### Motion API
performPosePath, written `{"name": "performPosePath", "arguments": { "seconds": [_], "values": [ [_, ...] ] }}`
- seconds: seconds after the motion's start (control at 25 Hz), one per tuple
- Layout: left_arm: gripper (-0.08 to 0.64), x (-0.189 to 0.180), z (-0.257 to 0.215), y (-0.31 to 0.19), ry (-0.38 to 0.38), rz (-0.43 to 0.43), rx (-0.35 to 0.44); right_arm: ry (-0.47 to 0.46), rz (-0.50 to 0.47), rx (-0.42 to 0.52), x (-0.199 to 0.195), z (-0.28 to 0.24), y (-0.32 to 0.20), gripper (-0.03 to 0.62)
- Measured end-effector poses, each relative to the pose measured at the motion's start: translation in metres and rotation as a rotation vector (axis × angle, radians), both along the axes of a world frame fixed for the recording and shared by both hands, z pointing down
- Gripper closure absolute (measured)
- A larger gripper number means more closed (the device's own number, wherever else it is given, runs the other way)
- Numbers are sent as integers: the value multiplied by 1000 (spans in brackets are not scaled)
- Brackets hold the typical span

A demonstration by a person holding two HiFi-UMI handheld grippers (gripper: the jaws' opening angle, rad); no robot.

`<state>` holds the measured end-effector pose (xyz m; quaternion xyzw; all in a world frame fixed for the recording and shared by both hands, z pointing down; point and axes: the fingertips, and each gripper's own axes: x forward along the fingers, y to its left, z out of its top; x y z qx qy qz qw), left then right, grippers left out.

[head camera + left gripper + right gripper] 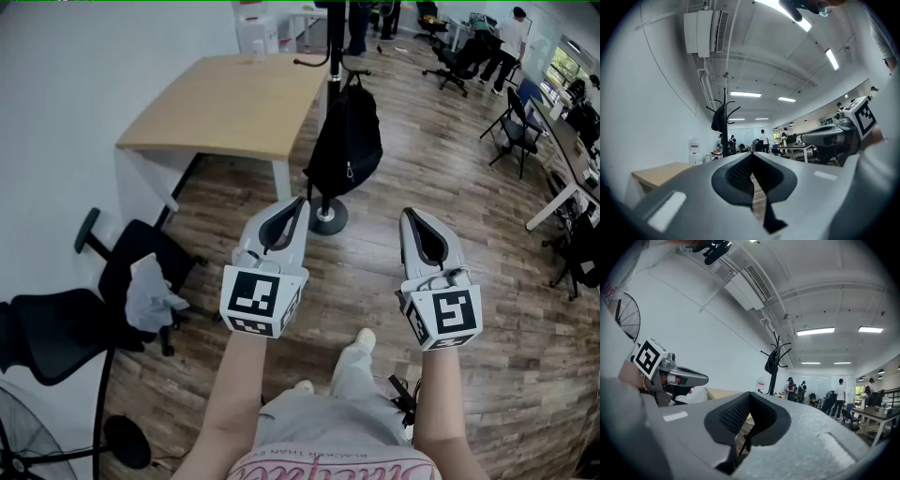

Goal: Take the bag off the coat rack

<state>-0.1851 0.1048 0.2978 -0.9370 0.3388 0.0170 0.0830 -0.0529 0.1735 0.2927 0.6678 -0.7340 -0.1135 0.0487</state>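
Note:
A black backpack hangs on a black coat rack that stands on a round base beside a wooden table. In both gripper views the rack is far ahead, with the bag high on its hooks. My left gripper and right gripper are held level side by side, well short of the rack, both shut with nothing between the jaws. The left one points roughly at the rack's base. The right one is to the right of it.
A light wooden table stands left of the rack against the white wall. Black office chairs and a fan crowd the near left. More chairs, desks and people are at the far right. Wood floor lies between me and the rack.

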Motion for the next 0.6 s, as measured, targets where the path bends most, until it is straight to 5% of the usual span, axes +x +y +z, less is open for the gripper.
{"name": "performPosePath", "arguments": {
  "seconds": [0.6],
  "values": [
    [541,63,6,-62,20,-10,-40,-92,-33,-34,73,15,-66,592]
  ]
}}
